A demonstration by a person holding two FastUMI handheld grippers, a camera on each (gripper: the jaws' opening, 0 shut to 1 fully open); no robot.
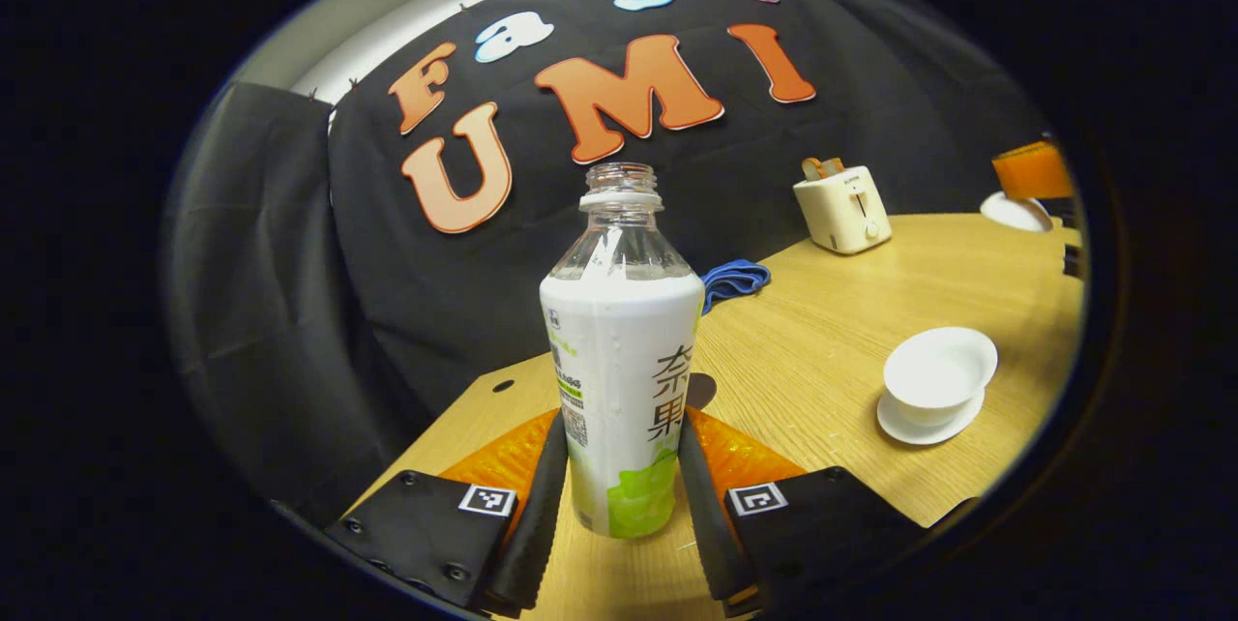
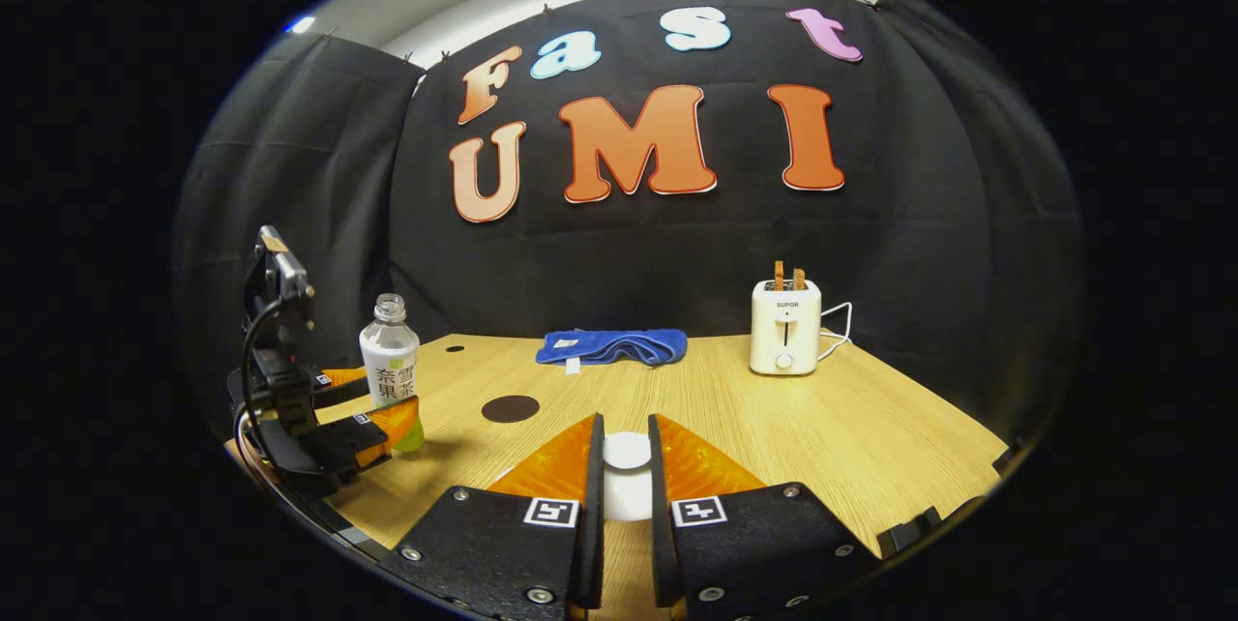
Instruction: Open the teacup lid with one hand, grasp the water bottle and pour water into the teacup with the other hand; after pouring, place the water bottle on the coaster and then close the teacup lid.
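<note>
Left gripper (image 1: pixel 624 495) closed around water bottle (image 1: pixel 622 379), upright on table (image 1: pixel 822 360). Right gripper (image 2: pixel 626 490) pinching teacup lid (image 2: pixel 627 452); open teacup (image 1: pixel 938 374) off right of bottle.

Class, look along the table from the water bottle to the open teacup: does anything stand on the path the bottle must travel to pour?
Nothing visible does. The water bottle sits between the left hand-held gripper fingers, and bare table runs to the teacup. The toaster and blue cloth sit farther back.

Even overhead light, soft shadows on the table (image 2: pixel 774 428), sharp focus, strong fisheye bending at edges
</note>
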